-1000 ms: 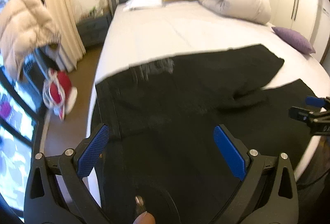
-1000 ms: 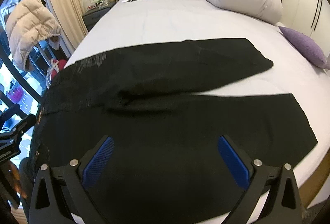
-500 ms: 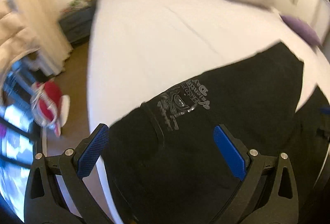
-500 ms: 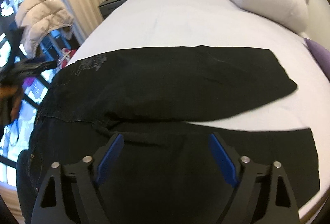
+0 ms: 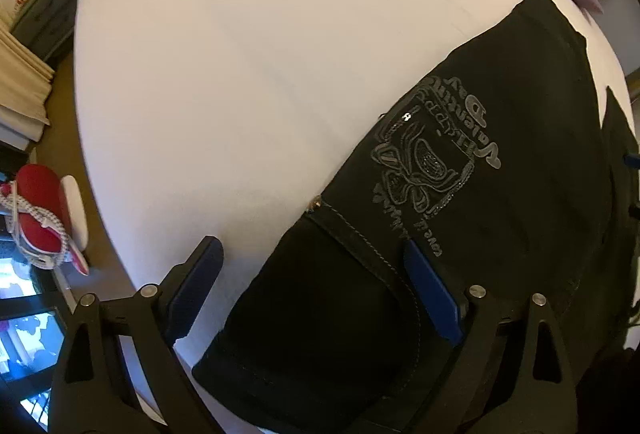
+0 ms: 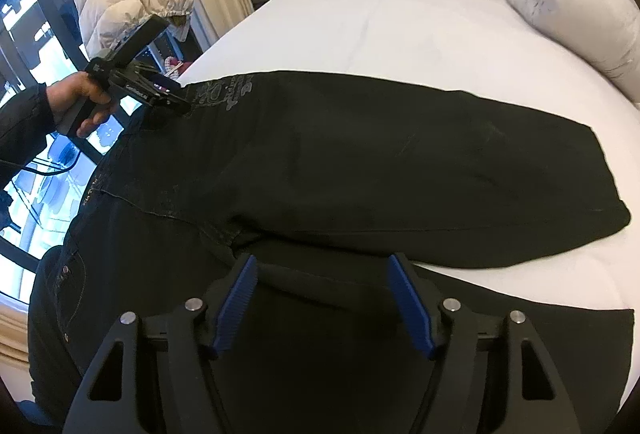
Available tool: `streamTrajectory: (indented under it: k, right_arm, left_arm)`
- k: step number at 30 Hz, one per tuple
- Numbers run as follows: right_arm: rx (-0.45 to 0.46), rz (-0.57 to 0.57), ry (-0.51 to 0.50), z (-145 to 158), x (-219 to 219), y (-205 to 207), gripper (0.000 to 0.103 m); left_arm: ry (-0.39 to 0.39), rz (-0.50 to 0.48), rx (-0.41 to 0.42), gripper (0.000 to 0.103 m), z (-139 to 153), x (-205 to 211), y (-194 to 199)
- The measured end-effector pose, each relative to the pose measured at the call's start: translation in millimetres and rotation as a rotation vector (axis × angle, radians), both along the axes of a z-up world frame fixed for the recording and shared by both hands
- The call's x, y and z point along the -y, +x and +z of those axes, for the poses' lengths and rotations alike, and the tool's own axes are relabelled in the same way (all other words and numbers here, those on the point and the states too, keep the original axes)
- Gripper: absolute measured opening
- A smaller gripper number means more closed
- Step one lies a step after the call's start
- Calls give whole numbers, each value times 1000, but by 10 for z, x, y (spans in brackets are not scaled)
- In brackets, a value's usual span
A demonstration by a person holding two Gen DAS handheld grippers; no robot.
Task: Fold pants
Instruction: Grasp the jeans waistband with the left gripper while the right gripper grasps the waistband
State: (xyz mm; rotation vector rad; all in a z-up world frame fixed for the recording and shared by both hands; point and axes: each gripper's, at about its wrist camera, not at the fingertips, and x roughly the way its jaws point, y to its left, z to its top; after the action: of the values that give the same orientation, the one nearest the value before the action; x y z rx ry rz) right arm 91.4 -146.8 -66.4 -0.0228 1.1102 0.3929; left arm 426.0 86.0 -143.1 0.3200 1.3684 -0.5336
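My left tongs (image 5: 312, 286), wide but closing, straddle the black jeans' (image 6: 360, 162) waistband corner near the bed's (image 6: 400, 26) left edge; right tongs (image 6: 324, 302), narrowing, over the crotch; both empty; legs run rightward.

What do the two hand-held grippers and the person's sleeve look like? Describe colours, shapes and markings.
Each hand-held gripper has a black frame with triangular cut-outs, silver bolts and ribbed blue pads. The left one's black body carries small white lettering. The sleeve is dark.

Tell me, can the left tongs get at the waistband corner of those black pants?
Probably yes. The left tongs hang open right over the pants at the waistband corner, with nothing in between.
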Motion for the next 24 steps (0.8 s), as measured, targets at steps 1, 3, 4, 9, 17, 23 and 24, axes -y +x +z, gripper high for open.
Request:
streamTrajectory:
  k: [1, 3, 4, 9, 17, 23, 24]
  right_arm:
    - [-4, 6, 4, -8, -13, 24, 70]
    - [-7, 15, 4, -20, -37, 41, 70]
    - [-10, 20, 3, -27, -55, 56, 70]
    - [-16, 37, 3, -60, -130, 98, 70]
    - [22, 82, -3, 52, -276, 261, 70]
    - [145, 243, -68, 311, -522, 685, 70]
    - [163, 275, -74, 358, -573, 785, 67]
  left_arm:
    - [-11, 2, -11, 91, -9, -17, 48]
    - [-24, -1, -25, 81, -5, -45, 119]
    - [-32, -4, -35, 73, -9, -60, 155]
    - [-39, -48, -70, 47, -19, -68, 286]
    - [-59, -4, 32, 6, 105, -126, 206]
    - [-77, 5, 239, 4, 465, -146, -316]
    - [-86, 7, 262, 4, 518, -142, -382]
